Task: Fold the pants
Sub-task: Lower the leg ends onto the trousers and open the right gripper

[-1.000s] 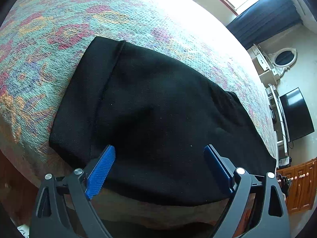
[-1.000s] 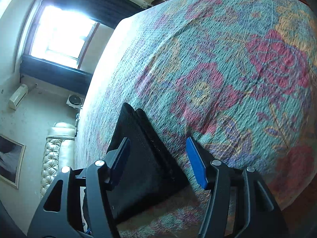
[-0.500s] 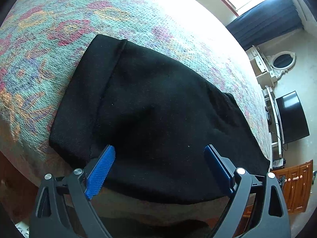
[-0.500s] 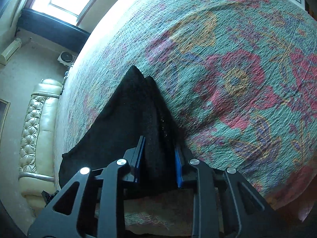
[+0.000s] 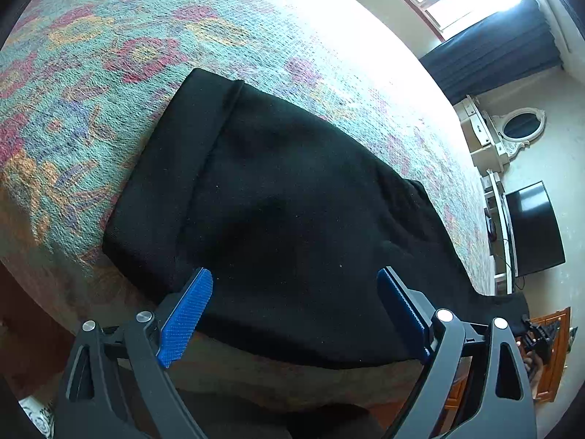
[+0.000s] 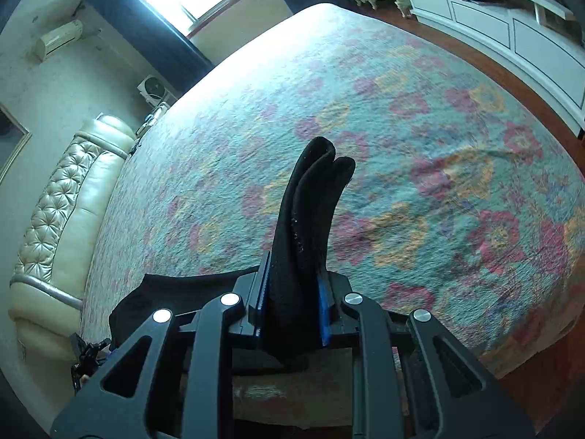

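Black pants [image 5: 292, 219] lie flat on the floral bedspread [image 5: 109, 55], near the bed's front edge, waistband at the left. My left gripper [image 5: 296, 311] is open, hovering just above the pants' near edge, its blue pads [image 5: 186, 311] wide apart. My right gripper [image 6: 290, 314] is shut on the leg end of the pants [image 6: 310, 212], which stands up between its pads, lifted off the bed. The rest of the pants trails down to the left in the right wrist view [image 6: 164, 292].
The bed [image 6: 402, 146] fills both views. A padded cream headboard [image 6: 62, 201] is at the left, a white cabinet [image 6: 512, 29] at the right. A television [image 5: 533, 230] and mirror [image 5: 523, 128] stand by the wall. Wooden floor [image 6: 530, 376] borders the bed.
My right gripper closed on the leg end of the pants and lifted it off the bed. My left gripper stayed open and barely moved.
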Motion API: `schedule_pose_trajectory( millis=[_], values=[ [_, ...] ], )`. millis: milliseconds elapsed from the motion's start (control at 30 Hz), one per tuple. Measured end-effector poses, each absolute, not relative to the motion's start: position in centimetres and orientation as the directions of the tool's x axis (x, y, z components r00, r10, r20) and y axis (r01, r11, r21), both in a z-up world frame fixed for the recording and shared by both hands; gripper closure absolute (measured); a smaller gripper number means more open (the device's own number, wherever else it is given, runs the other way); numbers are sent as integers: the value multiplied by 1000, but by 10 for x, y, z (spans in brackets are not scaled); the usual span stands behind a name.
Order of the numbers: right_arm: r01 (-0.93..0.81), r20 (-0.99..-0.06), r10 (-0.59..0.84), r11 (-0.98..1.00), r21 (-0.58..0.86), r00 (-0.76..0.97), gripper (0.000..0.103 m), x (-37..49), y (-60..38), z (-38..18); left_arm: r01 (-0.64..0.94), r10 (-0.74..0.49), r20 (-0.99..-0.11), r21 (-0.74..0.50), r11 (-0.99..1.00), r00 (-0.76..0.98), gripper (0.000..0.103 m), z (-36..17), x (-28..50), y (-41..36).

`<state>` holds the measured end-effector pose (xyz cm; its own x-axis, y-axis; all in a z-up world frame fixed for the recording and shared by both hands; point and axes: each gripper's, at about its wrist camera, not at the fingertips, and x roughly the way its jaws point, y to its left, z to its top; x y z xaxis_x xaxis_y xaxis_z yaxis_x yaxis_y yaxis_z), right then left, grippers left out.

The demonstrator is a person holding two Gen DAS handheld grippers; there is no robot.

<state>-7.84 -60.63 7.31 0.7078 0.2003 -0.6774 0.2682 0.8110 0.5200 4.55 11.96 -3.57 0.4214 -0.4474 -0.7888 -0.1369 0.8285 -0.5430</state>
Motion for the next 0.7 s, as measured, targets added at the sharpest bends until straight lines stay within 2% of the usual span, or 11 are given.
schedule_pose_trajectory(
  millis=[200,333,467,700],
  values=[
    [105,-662,257,884,455,705,84,-65,-516,129,-144,-444,-792,-541,829,418,13,-34,48,112],
    [30,-677,276,915,403,682,84,-46,-443,137,-133,-443,-794,-535,834,417,13,-31,51,110],
    [-1,-715,275,934,358,643,84,-26,-375,119,-129,-456,-788,-547,827,415,13,-31,51,111],
    [-7,-791,224,963,268,570,84,5,-286,50,-141,-471,-779,-566,812,414,13,-31,52,122]
  ],
)
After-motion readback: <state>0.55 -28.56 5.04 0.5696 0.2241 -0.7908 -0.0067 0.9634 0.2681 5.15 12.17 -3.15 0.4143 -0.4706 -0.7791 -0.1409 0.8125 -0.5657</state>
